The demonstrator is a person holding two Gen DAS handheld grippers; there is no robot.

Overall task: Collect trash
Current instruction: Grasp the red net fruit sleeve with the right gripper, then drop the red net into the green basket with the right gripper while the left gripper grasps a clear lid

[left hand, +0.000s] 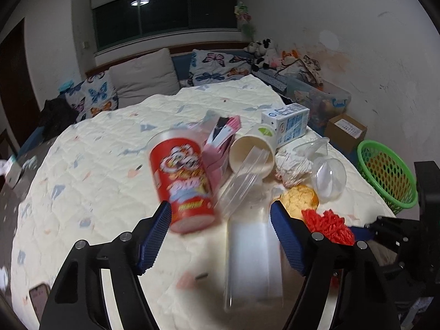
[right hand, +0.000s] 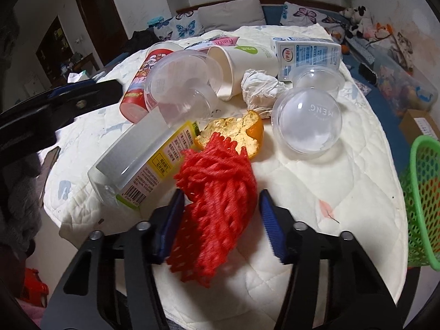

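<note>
A heap of trash lies on the quilted bed [right hand: 343,181], with both grippers hovering at its near edge. The right gripper [right hand: 221,220] has its jaws spread, and the red foam net [right hand: 217,189] lies between them on the quilt; no pad is seen pressing into it. Just beyond the net sits an orange peel [right hand: 233,134], and left of the jaws a clear bottle with a yellow label [right hand: 148,162] lies on its side. Farther out are a clear plastic cup [right hand: 181,88], a paper cup [right hand: 242,66] tipped toward the camera, a crumpled paper wad [right hand: 261,90], a clear dome lid [right hand: 306,121] and a blue-and-white milk carton [right hand: 308,55]. A green mesh basket [right hand: 423,198] stands off the bed's edge, to the right of the jaws.

The left gripper [left hand: 221,233] also has its jaws spread. The red snack can [left hand: 183,184], blurred, stands just ahead of the left jaw, and the clear bottle [left hand: 253,255] lies between the jaws, nearer the right one. A pink carton [left hand: 220,143] rests behind the can. Butterfly pillows [left hand: 93,96] line the headboard far beyond.
</note>
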